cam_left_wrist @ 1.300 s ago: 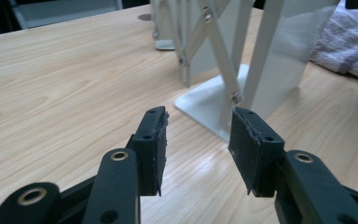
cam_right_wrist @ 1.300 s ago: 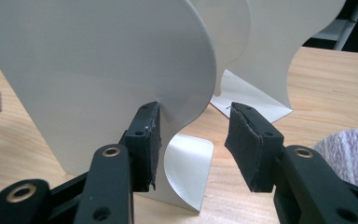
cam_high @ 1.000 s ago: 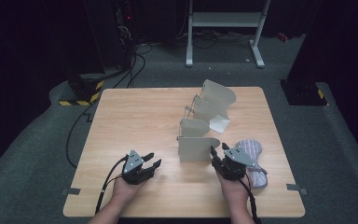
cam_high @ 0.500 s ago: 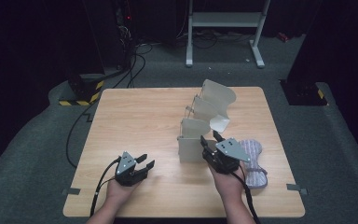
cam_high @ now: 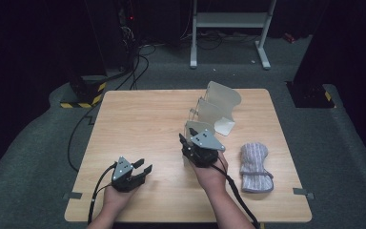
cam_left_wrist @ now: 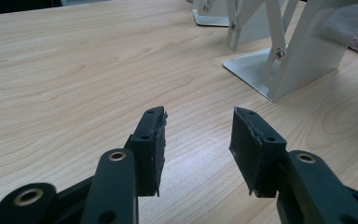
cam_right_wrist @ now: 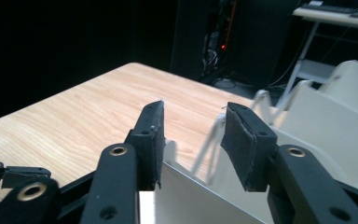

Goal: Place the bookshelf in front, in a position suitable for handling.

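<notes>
Over the near end of the white folding rack (cam_high: pixel 214 112), the right gripper (cam_high: pixel 186 143) hovers with its jaws roughly half apart; they have just been closing, and nothing sits between them. From its own camera the rack's nearest panel (cam_right_wrist: pixel 200 200) stands right below the pads. I'd say the job is to grip that panel, so line the jaws square across its top edge before squeezing, or the thin plate may slip. The left gripper (cam_high: pixel 142 170) rests low on the table (cam_high: pixel 138 119), half open and empty. A striped cloth (cam_high: pixel 255 164) lies well to the right.
</notes>
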Available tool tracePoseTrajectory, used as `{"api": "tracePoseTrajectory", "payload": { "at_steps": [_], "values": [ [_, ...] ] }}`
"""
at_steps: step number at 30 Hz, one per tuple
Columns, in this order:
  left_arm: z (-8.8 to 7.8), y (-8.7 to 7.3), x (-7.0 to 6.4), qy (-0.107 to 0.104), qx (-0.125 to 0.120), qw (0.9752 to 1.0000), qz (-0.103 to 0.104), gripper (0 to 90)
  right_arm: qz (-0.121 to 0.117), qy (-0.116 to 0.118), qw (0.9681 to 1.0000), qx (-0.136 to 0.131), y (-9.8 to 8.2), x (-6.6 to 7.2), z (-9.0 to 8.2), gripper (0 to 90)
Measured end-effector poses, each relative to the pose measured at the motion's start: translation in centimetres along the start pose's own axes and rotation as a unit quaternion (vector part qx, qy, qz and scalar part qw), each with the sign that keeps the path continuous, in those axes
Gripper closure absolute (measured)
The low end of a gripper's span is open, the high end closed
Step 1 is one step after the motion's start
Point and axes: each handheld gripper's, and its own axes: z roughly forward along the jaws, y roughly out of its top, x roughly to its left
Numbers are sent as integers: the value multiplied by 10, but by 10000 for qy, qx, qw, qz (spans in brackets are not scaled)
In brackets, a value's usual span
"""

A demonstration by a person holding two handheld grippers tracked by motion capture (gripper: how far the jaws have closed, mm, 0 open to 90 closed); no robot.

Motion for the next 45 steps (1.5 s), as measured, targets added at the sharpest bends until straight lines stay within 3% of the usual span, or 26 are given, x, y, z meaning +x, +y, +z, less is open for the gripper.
{"api": "tracePoseTrajectory", "payload": {
  "at_steps": [5,11,18,32,45],
  "values": [
    [-8,-3,6,74,-6,9999,-78,546,-104,36,9997,197,0,10,14,686],
    [-12,-6,7,111,4,9999,-104,545,-261,-23,9992,316,-2,14,19,794],
    [-11,-7,7,116,41,9999,-112,545,-414,0,9988,274,-2,17,19,813],
    [-18,-11,10,218,55,9996,-173,545,-567,328,9977,146,1,38,28,815],
    [-30,-15,17,384,7,9989,-269,545,-821,957,9920,33,6,82,40,816]
  ]
}}
